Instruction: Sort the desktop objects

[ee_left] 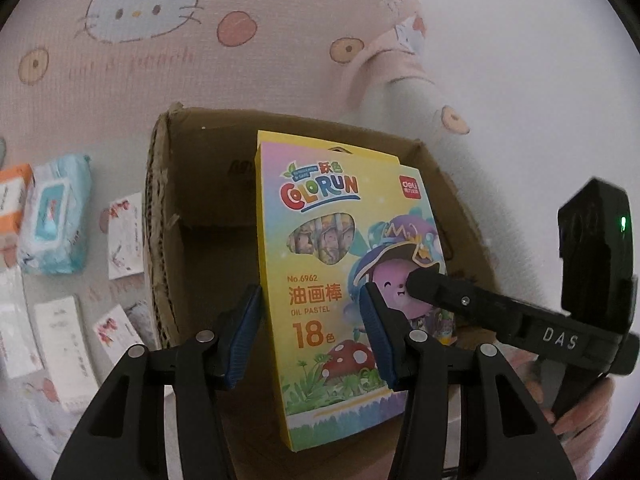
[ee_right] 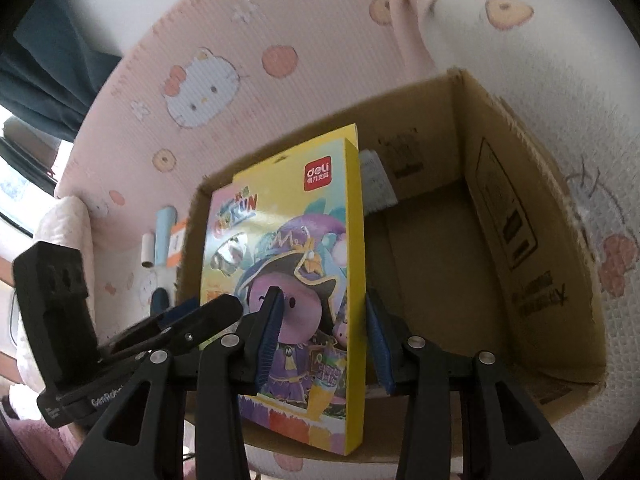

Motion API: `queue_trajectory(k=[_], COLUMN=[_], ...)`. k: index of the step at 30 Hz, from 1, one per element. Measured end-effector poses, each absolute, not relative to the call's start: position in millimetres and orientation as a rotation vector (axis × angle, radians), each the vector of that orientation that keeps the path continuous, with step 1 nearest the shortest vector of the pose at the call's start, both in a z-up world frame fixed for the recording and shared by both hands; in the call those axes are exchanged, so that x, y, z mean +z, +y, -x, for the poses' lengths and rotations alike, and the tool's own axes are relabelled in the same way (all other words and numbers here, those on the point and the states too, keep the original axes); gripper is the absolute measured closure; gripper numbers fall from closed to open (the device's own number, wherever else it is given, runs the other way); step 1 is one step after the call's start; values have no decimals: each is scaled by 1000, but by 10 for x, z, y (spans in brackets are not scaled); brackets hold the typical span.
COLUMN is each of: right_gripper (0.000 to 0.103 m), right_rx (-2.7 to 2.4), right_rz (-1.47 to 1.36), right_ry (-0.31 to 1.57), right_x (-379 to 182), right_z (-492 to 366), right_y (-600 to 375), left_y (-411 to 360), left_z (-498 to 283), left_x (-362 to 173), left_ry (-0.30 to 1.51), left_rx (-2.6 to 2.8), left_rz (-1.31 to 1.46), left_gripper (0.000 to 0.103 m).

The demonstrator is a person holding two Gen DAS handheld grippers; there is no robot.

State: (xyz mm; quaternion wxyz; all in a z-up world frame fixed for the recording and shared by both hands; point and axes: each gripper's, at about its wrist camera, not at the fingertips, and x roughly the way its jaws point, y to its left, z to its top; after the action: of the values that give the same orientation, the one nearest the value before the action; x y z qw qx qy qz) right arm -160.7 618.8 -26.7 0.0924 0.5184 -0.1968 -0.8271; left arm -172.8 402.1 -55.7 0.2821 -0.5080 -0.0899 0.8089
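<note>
A yellow oil pastel box (ee_left: 336,272) stands upright over an open cardboard box (ee_left: 208,184). My left gripper (ee_left: 310,334) has its blue pads on the pastel box's left edge and its front face. My right gripper (ee_right: 322,340) has one pad on the front face and one at the right edge of the pastel box (ee_right: 304,280). Both appear shut on it. The right gripper's finger (ee_left: 460,300) reaches in across the pastel box in the left wrist view. The cardboard box (ee_right: 520,240) holds a white paper item (ee_right: 376,184) at its back wall.
The surface is a pink Hello Kitty cloth (ee_left: 140,40). Left of the cardboard box lie a blue wet-wipe pack (ee_left: 56,220), an orange-and-white box (ee_left: 12,200) and several small white packets (ee_left: 124,236). A blue tube (ee_right: 164,236) lies left of the box in the right wrist view.
</note>
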Motion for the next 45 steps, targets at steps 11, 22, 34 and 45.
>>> queue_trajectory(k=[11, 22, 34, 45], right_gripper=[99, 100, 100, 100], right_rx=[-2230, -2311, -2365, -2302], right_rz=[-1710, -1780, -1807, -1950], right_ry=[-509, -297, -239, -221], right_x=[-553, -588, -537, -755], right_z=[1977, 1911, 1951, 2227], right_y=[6058, 6174, 6363, 6397], left_y=[4436, 4278, 4597, 4937], left_z=[1739, 1900, 1880, 2218], left_x=[-387, -364, -225, -558], left_ry=[-6, 190, 322, 428], left_rx=[2107, 2217, 2126, 1923], left_rz=[1399, 1550, 1432, 1492], left_gripper=[88, 92, 64, 61])
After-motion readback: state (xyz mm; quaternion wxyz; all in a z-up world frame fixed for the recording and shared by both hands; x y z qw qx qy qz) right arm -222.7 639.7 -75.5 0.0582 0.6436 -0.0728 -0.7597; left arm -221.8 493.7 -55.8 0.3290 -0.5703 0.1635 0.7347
